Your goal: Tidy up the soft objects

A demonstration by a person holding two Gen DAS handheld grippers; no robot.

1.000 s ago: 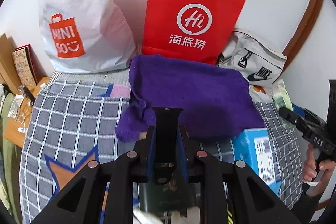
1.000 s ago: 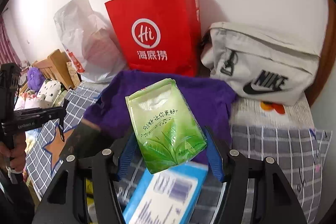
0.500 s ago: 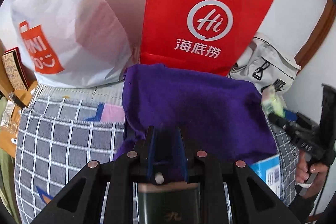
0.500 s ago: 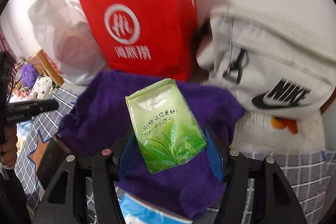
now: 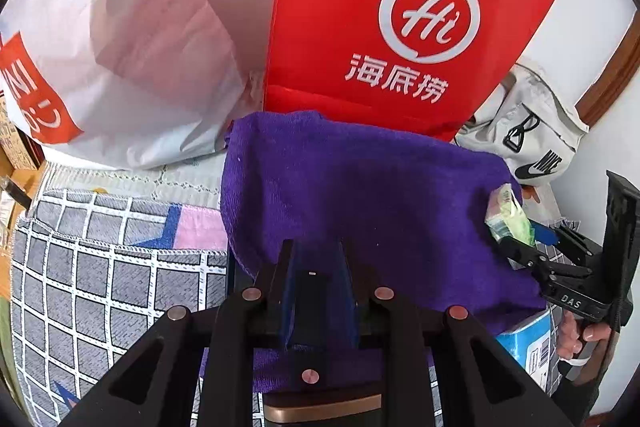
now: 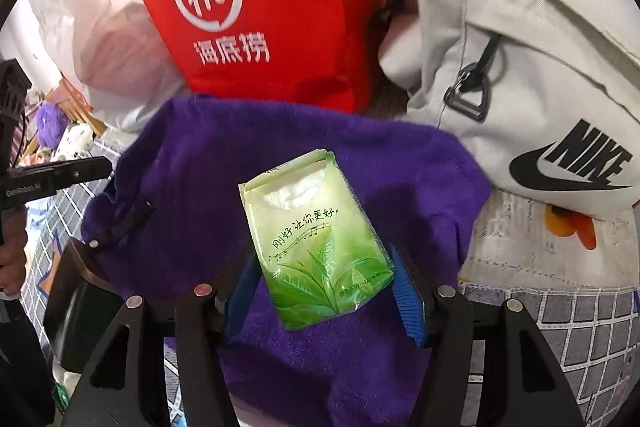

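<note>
The step in hand looks like a carry-and-place: both claws hang over the purple towel (image 6: 280, 155), each with something in its grip. In the right wrist view the right claw (image 6: 324, 291) stands about half wide, its blue pads pressed on the lower sides of a green tissue pack (image 6: 316, 239), which sits at the middle of the frame, upright and above the towel. In the left wrist view the same pack shows small at the right edge, over the towel's right end. The left claw (image 5: 318, 291) is narrow, closed on a dark flat thing (image 5: 312, 291) standing between its pads at lower centre; what that thing is I cannot say, though it may belong to the dark box with a bronze rim (image 5: 320, 403) at the bottom edge.

The towel lies spread on the checked bedcover (image 5: 100, 267), its far edge against the red paper bag (image 5: 400, 7) at upper centre. A white plastic bag (image 5: 120, 47) stands at upper left, and a pale Nike bag (image 6: 520, 67) at the right of the right wrist view.

The next move, as I judge it, is to set the tissue pack down on the towel or beside it. That calls for lowering until the pack rests flat, then opening the pads without dragging the cloth. The pack is soft and may spring back once freed.
</note>
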